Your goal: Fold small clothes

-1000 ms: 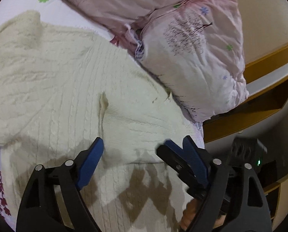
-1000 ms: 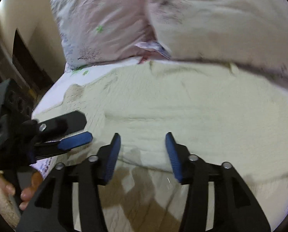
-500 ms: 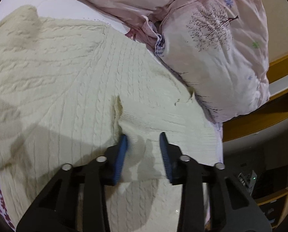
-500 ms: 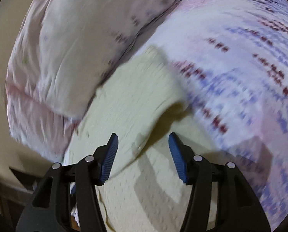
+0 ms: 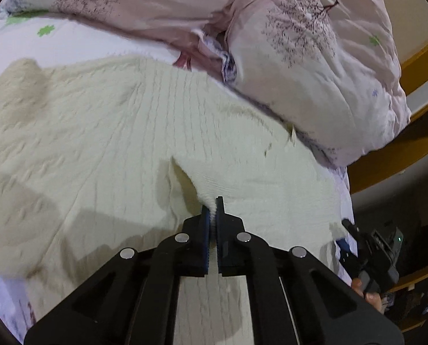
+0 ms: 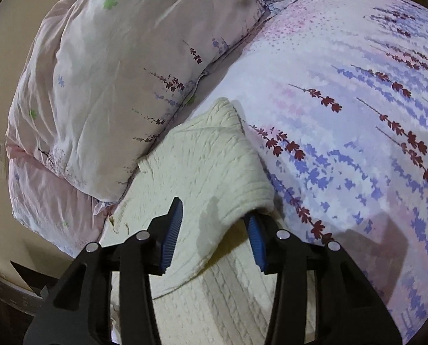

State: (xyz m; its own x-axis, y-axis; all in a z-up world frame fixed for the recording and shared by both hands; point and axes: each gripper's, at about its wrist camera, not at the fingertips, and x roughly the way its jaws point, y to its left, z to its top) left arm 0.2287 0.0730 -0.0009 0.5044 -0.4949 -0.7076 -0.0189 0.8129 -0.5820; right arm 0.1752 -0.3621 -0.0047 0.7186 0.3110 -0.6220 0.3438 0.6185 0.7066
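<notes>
A cream cable-knit sweater (image 5: 113, 132) lies spread on the bed. In the left wrist view my left gripper (image 5: 213, 210) is shut on a raised fold of the sweater near its folded-over sleeve. My right gripper (image 6: 214, 224) is open in the right wrist view, its jaws on either side of the folded sleeve end of the sweater (image 6: 211, 166); the right finger sits under the cloth edge. The right gripper also shows at the left wrist view's right edge (image 5: 369, 256).
Pink floral pillows (image 5: 314, 66) lie along the far side of the sweater, also in the right wrist view (image 6: 122, 66). A lavender-print bedsheet (image 6: 357, 120) covers the bed. A wooden bed frame (image 5: 415, 66) and dark floor are beyond the pillow.
My left gripper has closed from wide open onto the sweater fold. My right gripper swung away from beside the left one to the sleeve end and stays open.
</notes>
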